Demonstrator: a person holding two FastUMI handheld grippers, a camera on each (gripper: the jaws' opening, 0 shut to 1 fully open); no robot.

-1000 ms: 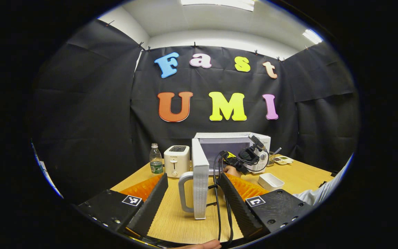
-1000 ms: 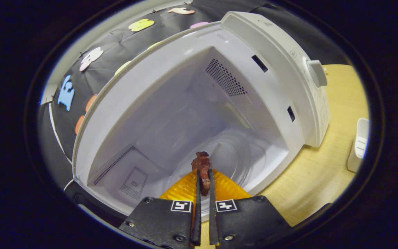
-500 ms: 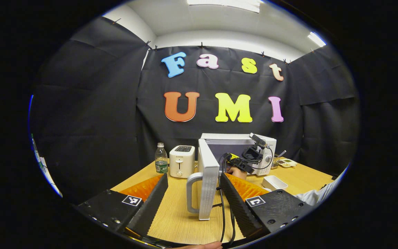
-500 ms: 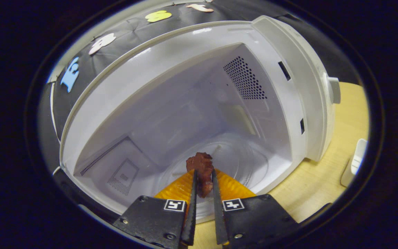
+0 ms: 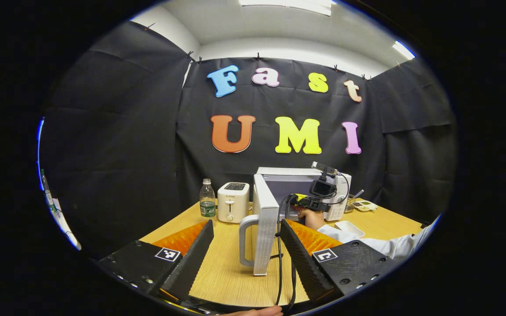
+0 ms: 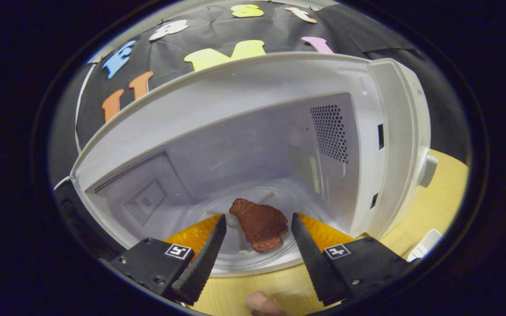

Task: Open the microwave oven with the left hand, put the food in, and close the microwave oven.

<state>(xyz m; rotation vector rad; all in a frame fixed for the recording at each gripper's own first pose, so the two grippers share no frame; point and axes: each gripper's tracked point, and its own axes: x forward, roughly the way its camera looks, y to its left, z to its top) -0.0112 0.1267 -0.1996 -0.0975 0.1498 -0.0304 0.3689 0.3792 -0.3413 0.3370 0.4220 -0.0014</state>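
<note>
The white microwave oven (image 5: 299, 186) stands at the back of the wooden table with its door (image 5: 265, 228) swung wide, edge-on toward me, its handle (image 5: 245, 239) facing left. My left gripper (image 5: 246, 232) is open, back from the door, nothing between its fingers. In the right gripper view the oven cavity (image 6: 253, 149) is close, and a brown piece of food (image 6: 259, 224) lies on the glass turntable (image 6: 253, 254). My right gripper (image 6: 257, 226) is open at the cavity's mouth, its fingers either side of the food and apart from it. The left gripper view shows that gripper (image 5: 308, 204) and a hand at the oven.
A white toaster (image 5: 233, 202) and a water bottle (image 5: 207, 202) stand left of the oven. A small white tray (image 5: 349, 228) and a food tray (image 5: 363, 204) lie to the right. Black cables (image 5: 281, 263) hang in front of the left gripper. A white sleeve (image 5: 380, 245) crosses the table.
My right gripper has opened and let the food go; it now lies on the turntable. That gripper has levelled and drawn back a little. The left gripper has barely shifted.
</note>
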